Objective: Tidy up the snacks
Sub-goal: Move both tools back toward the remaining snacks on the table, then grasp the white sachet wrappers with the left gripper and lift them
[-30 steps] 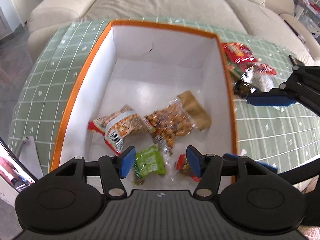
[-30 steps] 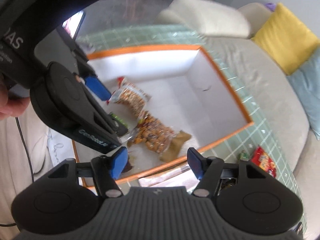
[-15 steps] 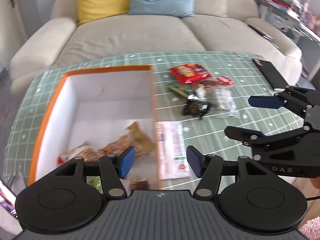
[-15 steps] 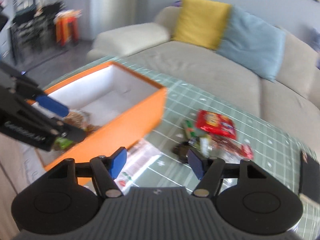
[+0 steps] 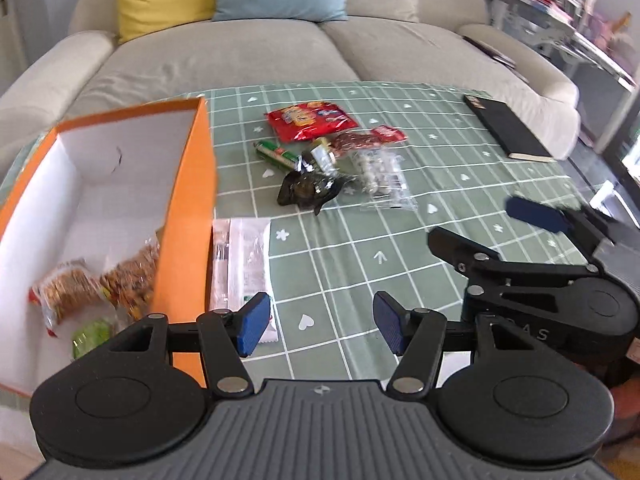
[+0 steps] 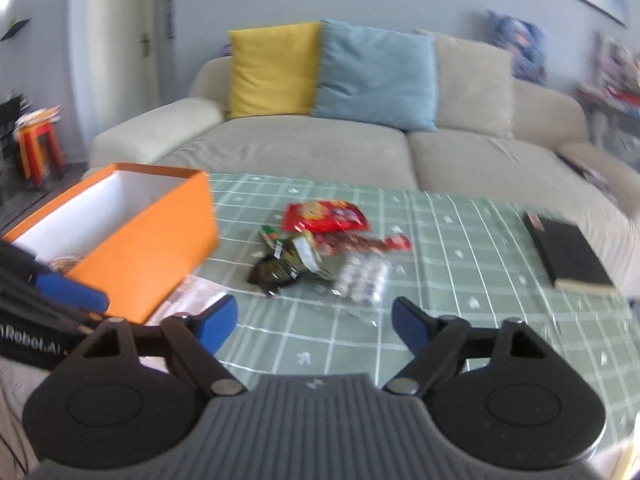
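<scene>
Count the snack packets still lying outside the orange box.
6: red bag, green stick, dark packet, clear candy bag, red-topped packet clustered mid-table; white pack beside the box. Others may hide underneath.

The counter (image 5: 420, 240) wears a green checked cloth. An orange box (image 5: 188, 216) sits at its left; a white packet (image 5: 244, 268) lies flat against the box's right side, loose snacks (image 5: 332, 152) (red, dark, clear wrappers) farther right, a black book (image 5: 508, 126) beyond them.
</scene>
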Available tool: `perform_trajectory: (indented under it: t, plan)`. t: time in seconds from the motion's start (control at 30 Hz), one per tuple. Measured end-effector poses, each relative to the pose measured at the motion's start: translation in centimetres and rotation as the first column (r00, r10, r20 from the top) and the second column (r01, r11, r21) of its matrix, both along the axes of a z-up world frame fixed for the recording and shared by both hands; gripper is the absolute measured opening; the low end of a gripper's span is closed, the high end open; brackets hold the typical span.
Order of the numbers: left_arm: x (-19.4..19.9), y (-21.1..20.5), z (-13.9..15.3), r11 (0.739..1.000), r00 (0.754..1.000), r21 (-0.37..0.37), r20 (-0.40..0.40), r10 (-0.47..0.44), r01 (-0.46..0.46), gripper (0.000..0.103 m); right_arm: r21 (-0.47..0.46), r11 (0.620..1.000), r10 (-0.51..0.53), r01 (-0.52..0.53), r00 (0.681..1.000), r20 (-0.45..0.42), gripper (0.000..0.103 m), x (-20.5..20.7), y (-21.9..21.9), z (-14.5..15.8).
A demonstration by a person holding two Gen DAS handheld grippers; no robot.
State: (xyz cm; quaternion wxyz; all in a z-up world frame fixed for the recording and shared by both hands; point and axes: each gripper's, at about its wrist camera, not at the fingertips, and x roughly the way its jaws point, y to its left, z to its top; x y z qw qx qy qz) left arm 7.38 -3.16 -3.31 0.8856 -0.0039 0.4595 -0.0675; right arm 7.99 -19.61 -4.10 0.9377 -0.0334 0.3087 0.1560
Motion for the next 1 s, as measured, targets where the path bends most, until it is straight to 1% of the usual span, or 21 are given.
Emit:
perform_trajectory:
  t: [0.03,0.1,0.2,0.27,0.33,0.4,0.53,0.57,0.67,0.73,0.77,0.8,0.83,0.87,0.9,0.93,0.97,1.0]
  plan:
    - [-0.1,-0.2,-0.7,1.0,1.0,0.003,0.005,0.025,-0.025,0.073,0.007,1.0,-0.009,0.009,1.0,-0.013,0.084,0.1,-0.3,-0.6]
    - [-0.3,-0.5,-1.9,0.998,0.998,0.004,0.01,0.065,-0.065,0.073,-0.002,1.0,-0.016,0.016,0.999,-0.046,0.084,0.5,-0.7,-1.9]
    - [-0.2,-1.0,-3.6,0.991,0.992,0.036,0.031,0.126,-0.127,0.073,-0.043,0.999,-0.031,0.029,0.998,-0.051,0.084,0.7,-1.1,-3.3]
    - [0.1,-1.6,-4.6,0.986,0.988,0.075,0.053,0.144,-0.148,0.073,-0.057,0.997,-0.045,0.042,0.998,-0.044,0.084,1.1,-1.3,-3.8]
    - [0.7,-2.2,-5.5,0.976,0.984,0.136,0.065,0.163,-0.171,0.073,-0.047,0.997,-0.057,0.055,0.997,-0.045,0.084,1.9,-1.6,-4.3]
    - [1.5,-2.6,-6.4,0.96,0.979,0.199,0.079,0.186,-0.198,0.073,-0.035,0.997,-0.067,0.065,0.996,-0.051,0.084,2.4,-1.9,-4.7]
    - [2.8,-3.3,-7.7,0.924,0.976,0.32,0.114,0.183,-0.21,0.073,-0.033,0.997,-0.071,0.069,0.995,-0.073,0.084,3.8,-1.8,-5.6]
    - [3.1,-3.3,-8.0,0.916,0.976,0.34,0.115,0.183,-0.212,0.073,-0.031,0.998,-0.066,0.064,0.995,-0.081,0.084,4.1,-1.6,-5.9]
    - [4.1,-3.2,-8.9,0.904,0.975,0.367,0.103,0.198,-0.222,0.071,-0.029,0.999,-0.041,0.038,0.995,-0.093,0.084,4.6,-1.2,-6.5]
    - [4.5,-3.0,-9.4,0.895,0.975,0.385,0.093,0.204,-0.224,0.059,-0.039,0.999,-0.018,0.015,0.996,-0.086,0.084,4.7,-0.7,-6.8]
    - [4.8,-2.8,-9.7,0.893,0.975,0.39,0.087,0.205,-0.222,0.056,-0.046,0.999,-0.007,0.004,0.997,-0.08,0.083,4.8,-0.6,-6.9]
    - [4.8,-2.7,-9.7,0.894,0.974,0.388,0.097,0.203,-0.225,0.05,-0.051,0.999,0.003,-0.007,0.997,-0.073,0.083,4.8,-0.4,-7.1]
    - [4.9,-2.7,-9.7,0.893,0.975,0.39,0.099,0.201,-0.224,0.04,-0.056,0.998,0.013,-0.017,0.997,-0.071,0.082,4.9,-0.2,-7.2]
    - [5.1,-2.6,-9.7,0.893,0.976,0.393,0.092,0.199,-0.219,0.035,-0.059,0.998,0.021,-0.025,0.997,-0.073,0.081,5.1,-0.1,-7.3]
    - [5.2,-2.4,-9.7,0.899,0.977,0.383,0.094,0.191,-0.212,0.03,-0.059,0.998,0.023,-0.028,0.997,-0.076,0.079,5.2,0.0,-7.4]
    - [5.2,-2.4,-9.7,0.905,0.979,0.373,0.094,0.182,-0.204,0.021,-0.057,0.998,0.022,-0.027,0.997,-0.08,0.079,5.4,0.0,-7.5]
    - [5.2,-2.4,-9.6,0.911,0.98,0.363,0.096,0.173,-0.196,0.017,-0.054,0.998,0.022,-0.027,0.996,-0.085,0.079,5.6,0.0,-7.6]
    - [5.2,-2.5,-9.5,0.914,0.981,0.359,0.099,0.164,-0.189,0.009,-0.052,0.998,0.021,-0.026,0.996,-0.088,0.078,5.8,0.0,-7.6]
